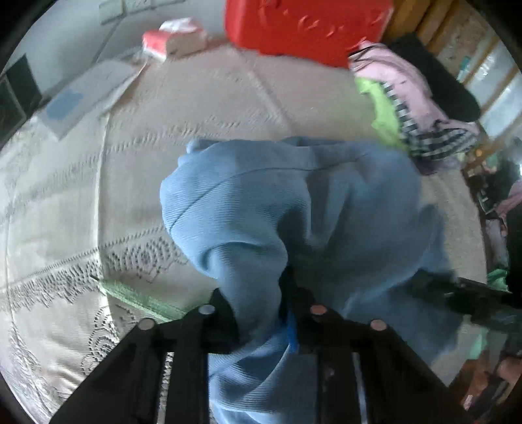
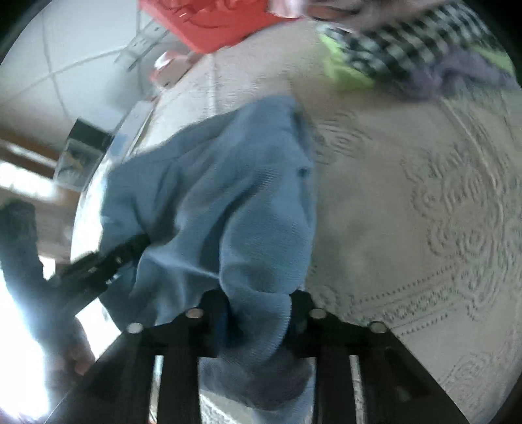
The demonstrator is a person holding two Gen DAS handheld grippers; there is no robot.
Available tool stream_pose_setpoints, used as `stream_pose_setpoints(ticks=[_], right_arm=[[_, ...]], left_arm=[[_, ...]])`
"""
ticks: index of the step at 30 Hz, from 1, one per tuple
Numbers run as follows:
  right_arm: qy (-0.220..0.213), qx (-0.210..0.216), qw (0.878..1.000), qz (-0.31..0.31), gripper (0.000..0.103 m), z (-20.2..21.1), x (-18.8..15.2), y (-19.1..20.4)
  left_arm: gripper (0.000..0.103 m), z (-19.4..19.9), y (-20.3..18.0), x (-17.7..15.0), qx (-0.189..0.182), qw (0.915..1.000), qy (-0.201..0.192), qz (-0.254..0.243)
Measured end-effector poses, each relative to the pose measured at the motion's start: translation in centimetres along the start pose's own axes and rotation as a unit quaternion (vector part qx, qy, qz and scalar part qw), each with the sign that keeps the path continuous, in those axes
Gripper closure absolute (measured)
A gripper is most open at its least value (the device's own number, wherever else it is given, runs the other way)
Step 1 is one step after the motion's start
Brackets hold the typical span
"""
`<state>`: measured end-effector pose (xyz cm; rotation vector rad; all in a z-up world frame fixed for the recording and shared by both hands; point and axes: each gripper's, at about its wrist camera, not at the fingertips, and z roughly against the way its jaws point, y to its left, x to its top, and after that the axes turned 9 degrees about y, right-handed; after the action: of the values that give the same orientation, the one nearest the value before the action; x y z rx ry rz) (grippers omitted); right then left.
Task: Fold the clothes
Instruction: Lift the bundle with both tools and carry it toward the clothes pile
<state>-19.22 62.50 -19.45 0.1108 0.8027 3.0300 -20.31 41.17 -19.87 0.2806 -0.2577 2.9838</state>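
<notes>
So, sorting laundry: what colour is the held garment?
Light blue garment; left wrist view shows it best.

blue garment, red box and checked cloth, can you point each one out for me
blue garment [image 1: 248, 208]: left wrist view, on the ribbed upper fold.
red box [image 1: 303, 26]: left wrist view, on its front face.
checked cloth [image 2: 407, 42]: right wrist view, on the black and white checks in the clothes pile.

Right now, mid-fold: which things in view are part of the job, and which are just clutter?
In the job:
blue garment, bunched in both sets of jaws
left gripper
right gripper
clothes pile, likely next

Lying about:
red box
tissue pack
papers
lace cover, just the work surface
</notes>
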Motion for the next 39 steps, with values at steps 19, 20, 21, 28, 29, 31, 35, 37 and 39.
stream_pose_setpoints(ticks=[19, 20, 21, 28, 29, 31, 35, 37, 39], right_arm=[[0.048, 0.042, 0.995, 0.081, 0.070, -4.2, -0.2, 8.7], [0.054, 0.033, 0.994, 0.090, 0.061, -4.8, -0.3, 9.5], [0.048, 0.016, 0.994, 0.099, 0.054, -4.6, -0.5, 9.6], [0.039, -0.025, 0.995, 0.087, 0.035, -4.4, -0.5, 9.4], [0.046, -0.012, 0.995, 0.090, 0.056, -5.1, -0.3, 10.2], [0.046, -0.015, 0.994, 0.099, 0.069, -5.7, -1.1, 10.5], [0.056, 0.010, 0.995, 0.080, 0.065, -6.0, -1.2, 8.5], [0.059, 0.019, 0.995, 0.080, 0.065, -5.8, -1.2, 7.9], [0.056, 0.016, 0.995, 0.087, 0.063, -6.0, -1.2, 8.2]], left_arm=[[0.076, 3.9, 9.0, -2.6, 0.025, 0.9983, -0.012, 0.051], [0.066, 3.4, 10.2, -3.2, 0.022, 0.9976, -0.008, 0.064], [0.054, 3.0, 11.3, -3.8, 0.020, 0.9969, -0.006, 0.077], [0.048, 1.4, 12.0, -4.5, 0.016, 0.9953, -0.032, 0.090], [0.073, 1.7, 11.9, -4.7, 0.001, 0.9953, -0.028, 0.093], [0.076, 1.8, 11.7, -4.9, -0.007, 0.9957, -0.028, 0.088], [0.075, 1.5, 12.1, -4.9, -0.022, 0.9953, -0.033, 0.088], [0.075, 1.4, 12.2, -4.9, -0.035, 0.9944, -0.035, 0.093], [0.075, 1.5, 11.8, -5.2, -0.020, 0.9953, -0.045, 0.083]])
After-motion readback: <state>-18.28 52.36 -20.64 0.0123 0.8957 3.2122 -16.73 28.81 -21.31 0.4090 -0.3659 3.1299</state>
